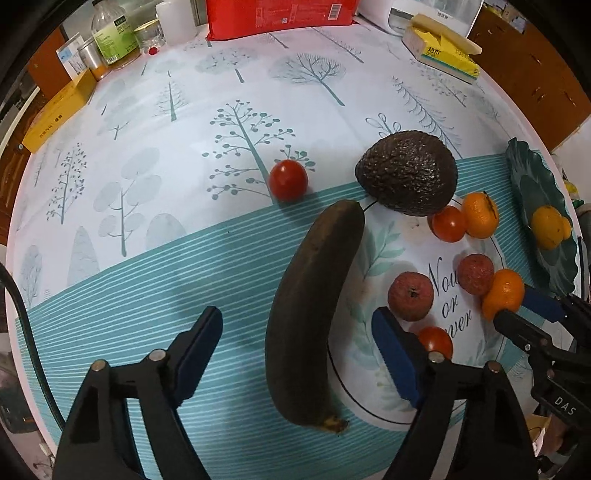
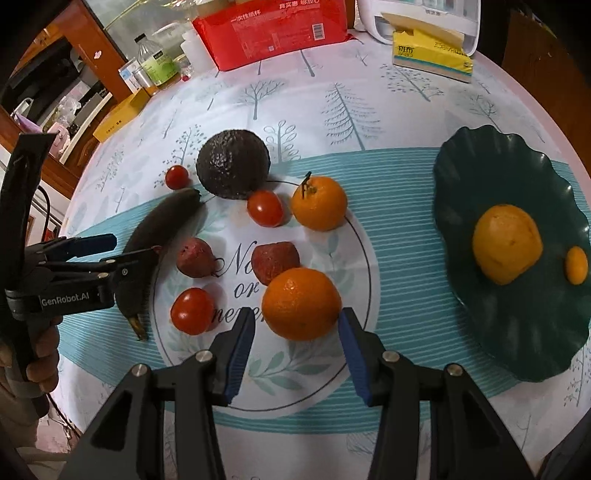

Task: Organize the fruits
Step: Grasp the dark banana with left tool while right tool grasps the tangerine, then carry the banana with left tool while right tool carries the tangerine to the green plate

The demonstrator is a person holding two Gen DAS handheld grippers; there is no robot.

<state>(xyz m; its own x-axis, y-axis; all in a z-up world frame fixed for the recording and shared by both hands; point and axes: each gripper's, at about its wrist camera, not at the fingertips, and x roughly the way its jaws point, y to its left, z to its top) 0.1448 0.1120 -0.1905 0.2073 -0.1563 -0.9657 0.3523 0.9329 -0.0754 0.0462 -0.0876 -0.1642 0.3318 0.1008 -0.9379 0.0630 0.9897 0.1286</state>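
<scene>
A dark overripe banana lies on the tree-print tablecloth between the fingers of my left gripper, which is open with neither pad touching it. My right gripper is open, its tips on either side of an orange that rests on the cloth, with a thin gap at the left pad. Around them lie an avocado, a second orange, two lychees and three cherry tomatoes. To the right, a dark green wavy plate holds a yellow fruit and a small orange one.
Along the table's far edge stand a red package, a yellow tissue box, a white appliance and bottles. A yellow carton lies at the far left. A person's hand holds the left gripper's handle.
</scene>
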